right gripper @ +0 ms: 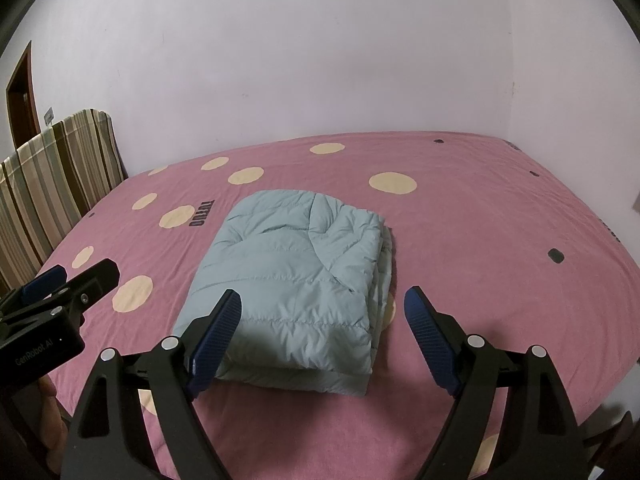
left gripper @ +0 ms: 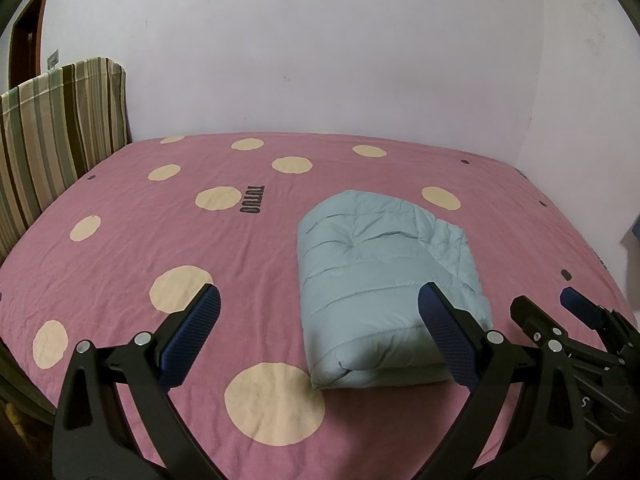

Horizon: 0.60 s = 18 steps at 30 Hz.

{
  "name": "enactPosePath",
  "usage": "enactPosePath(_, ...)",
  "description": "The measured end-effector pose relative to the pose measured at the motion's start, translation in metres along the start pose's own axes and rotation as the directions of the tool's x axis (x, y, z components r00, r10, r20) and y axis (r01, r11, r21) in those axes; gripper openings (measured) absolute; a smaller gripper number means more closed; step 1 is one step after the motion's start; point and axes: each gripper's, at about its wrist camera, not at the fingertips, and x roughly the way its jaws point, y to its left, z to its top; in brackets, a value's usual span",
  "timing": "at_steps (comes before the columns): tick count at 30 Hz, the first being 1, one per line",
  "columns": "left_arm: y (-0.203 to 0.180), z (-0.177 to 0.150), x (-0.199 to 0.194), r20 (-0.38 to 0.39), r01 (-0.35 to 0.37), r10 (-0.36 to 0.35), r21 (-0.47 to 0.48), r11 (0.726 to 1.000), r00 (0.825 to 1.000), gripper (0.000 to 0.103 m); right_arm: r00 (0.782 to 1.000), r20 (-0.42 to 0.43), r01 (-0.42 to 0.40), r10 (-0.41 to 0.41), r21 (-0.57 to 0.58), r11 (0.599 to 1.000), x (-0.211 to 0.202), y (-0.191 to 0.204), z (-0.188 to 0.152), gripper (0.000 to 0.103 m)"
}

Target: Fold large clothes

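A pale blue quilted jacket (left gripper: 380, 288) lies folded into a thick rectangular bundle on the pink bed. In the right wrist view the same jacket (right gripper: 288, 292) fills the middle. My left gripper (left gripper: 320, 312) hovers open above the bed's near edge, its right pad in front of the bundle's near right corner, nothing between the jaws. My right gripper (right gripper: 324, 316) is open too, held above the bundle's near edge without touching it. Each gripper shows in the other's view: the right gripper (left gripper: 548, 312) at the right margin, the left gripper (right gripper: 76, 276) at the left margin.
The bed (left gripper: 120, 248) carries a pink sheet with cream dots and dark lettering. A striped headboard cover (left gripper: 52, 128) stands at the left. A plain pale wall (left gripper: 320, 40) runs behind the bed, with a brown door frame (left gripper: 24, 40) at far left.
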Motion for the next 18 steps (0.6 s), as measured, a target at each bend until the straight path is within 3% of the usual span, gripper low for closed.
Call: enactPosePath(18, -0.0032, -0.0003, -0.0018, 0.0, -0.034, 0.034, 0.002, 0.999, 0.999, 0.099, 1.0, 0.001, -0.001, 0.001, -0.001, 1.0, -0.0002, -0.0002, -0.0005, 0.082)
